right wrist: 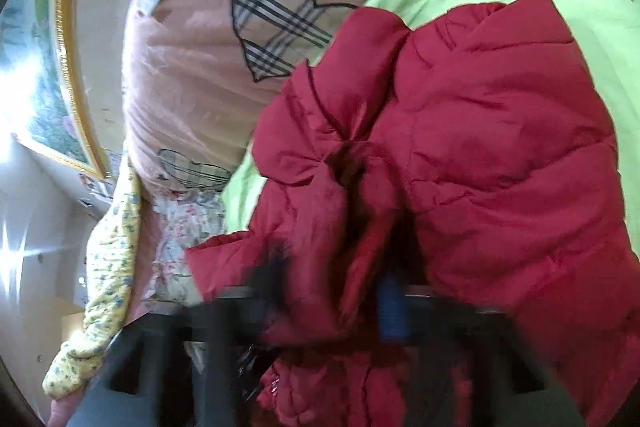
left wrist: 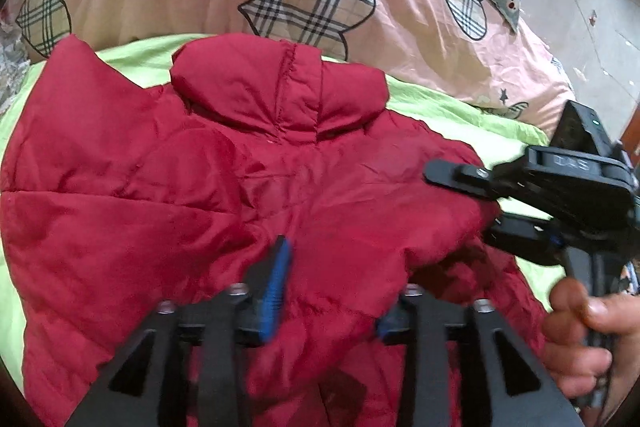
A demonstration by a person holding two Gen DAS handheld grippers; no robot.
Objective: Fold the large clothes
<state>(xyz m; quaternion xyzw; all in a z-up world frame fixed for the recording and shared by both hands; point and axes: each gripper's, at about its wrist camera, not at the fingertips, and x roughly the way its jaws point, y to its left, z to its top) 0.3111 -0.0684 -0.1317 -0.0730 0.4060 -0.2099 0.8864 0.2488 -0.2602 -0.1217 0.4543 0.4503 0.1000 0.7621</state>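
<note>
Red padded jacket [left wrist: 248, 187] lies barely folded on the green sheet [left wrist: 440, 107], left claw [left wrist: 332, 291] spread above it, right claw [right wrist: 336, 291] pinching its bunched edge.

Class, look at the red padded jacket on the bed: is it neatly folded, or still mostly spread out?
Mostly spread out. The red jacket lies back-up across the green sheet, hood flat at the top, with only one side bunched over.

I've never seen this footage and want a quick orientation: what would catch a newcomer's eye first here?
The red hooded puffer jacket dominates, spread over a lime-green sheet, its hood toward a pink quilt with plaid hearts. In the left wrist view, the left gripper has its jaws apart over the jacket's middle. At the jacket's right edge is the right gripper, and the right wrist view shows bunched red fabric between its jaws.
</note>
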